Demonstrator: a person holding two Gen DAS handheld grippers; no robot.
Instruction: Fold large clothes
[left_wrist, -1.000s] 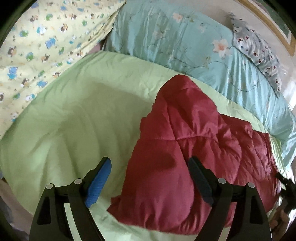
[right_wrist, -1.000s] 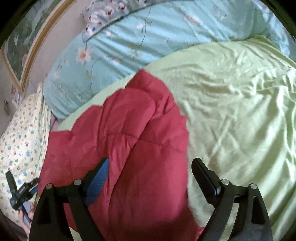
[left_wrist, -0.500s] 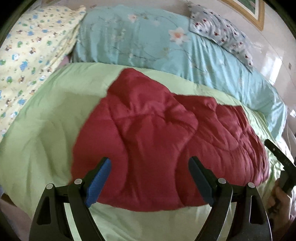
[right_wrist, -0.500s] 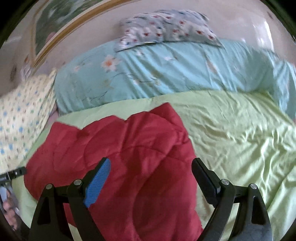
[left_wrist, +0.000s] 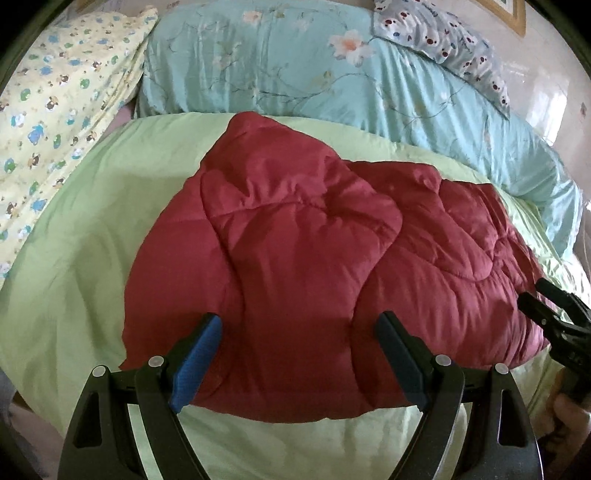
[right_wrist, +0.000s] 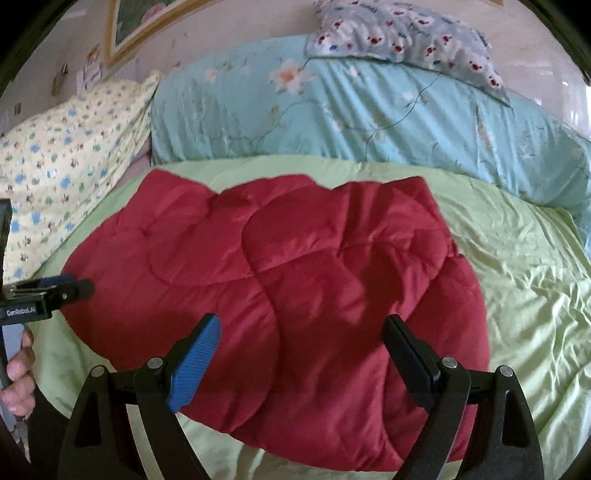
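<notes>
garment: red quilted padded coat (left_wrist: 295, 266), puffy, lies bunched in a loosely folded heap, upper layers lapped over lower ones
garment place: on the pale green bedspread (left_wrist: 81, 229), about mid-bed, near edge of the heap close to the bed's front edge; green shows all round it
left gripper (left_wrist: 297, 354): jaws stand wide apart, nothing between the pads, no cloth pinched; hangs over the coat's near left part, pointing steeply down at it; contact with fabric cannot be told
left fingers: blue-padded one (left_wrist: 197, 363) on the left side, black one on the right, both above red fabric
right gripper (right_wrist: 303, 360): jaws spread wide too, empty, over the coat's near right part; not gripping
right gripper in left view: black tips (left_wrist: 554, 314) at the far right edge, just beside the coat's right end, a hand (left_wrist: 570, 424) under it
left gripper in right view: seen side-on at the left edge (right_wrist: 48, 291), beside the coat's left end, hand (right_wrist: 20, 373) below
behind coat: light blue floral duvet (left_wrist: 295, 66) rolled along the wall
top of duvet: grey pillow with red dots (right_wrist: 402, 35)
far left: yellow cartoon-print bedding (left_wrist: 55, 103)
wall: picture frame (right_wrist: 147, 26), partly cut off
</notes>
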